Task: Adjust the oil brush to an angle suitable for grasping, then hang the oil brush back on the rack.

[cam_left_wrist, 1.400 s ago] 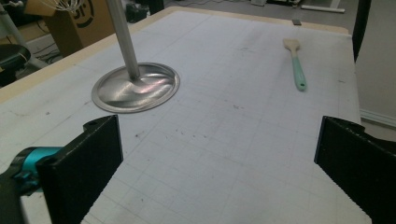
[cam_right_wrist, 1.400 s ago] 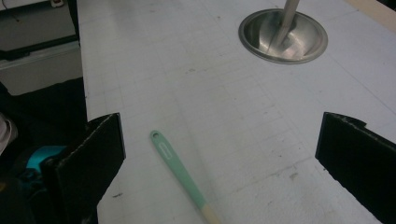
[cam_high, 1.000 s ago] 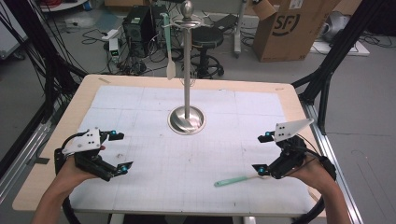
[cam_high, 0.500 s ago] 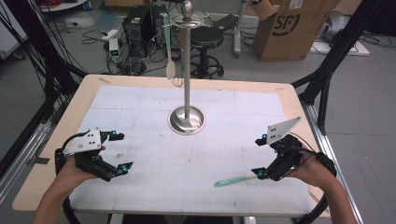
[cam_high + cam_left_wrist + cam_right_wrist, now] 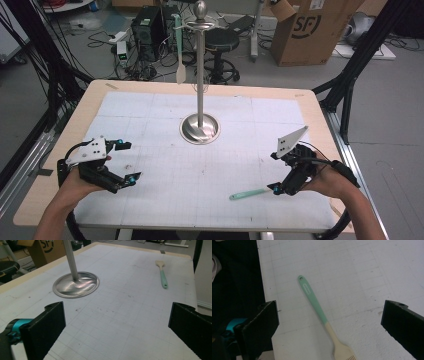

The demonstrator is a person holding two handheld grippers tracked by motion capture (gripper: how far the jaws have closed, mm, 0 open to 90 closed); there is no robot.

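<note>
- A cardboard box (image 5: 314, 32) on the floor beyond the table carries large dark "SF" lettering inside a curved mark, seen from the high view.
- The left gripper view catches the same box (image 5: 41, 251), its logo cut off.

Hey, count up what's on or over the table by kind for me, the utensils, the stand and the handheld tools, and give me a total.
Utensils with green handles: 2, a brush lying on the mat and a spatula hanging from the stand.
Metal stand: 1.
Handheld tools: 2, the left tool and the right tool, both open.
Total: 5.
</note>
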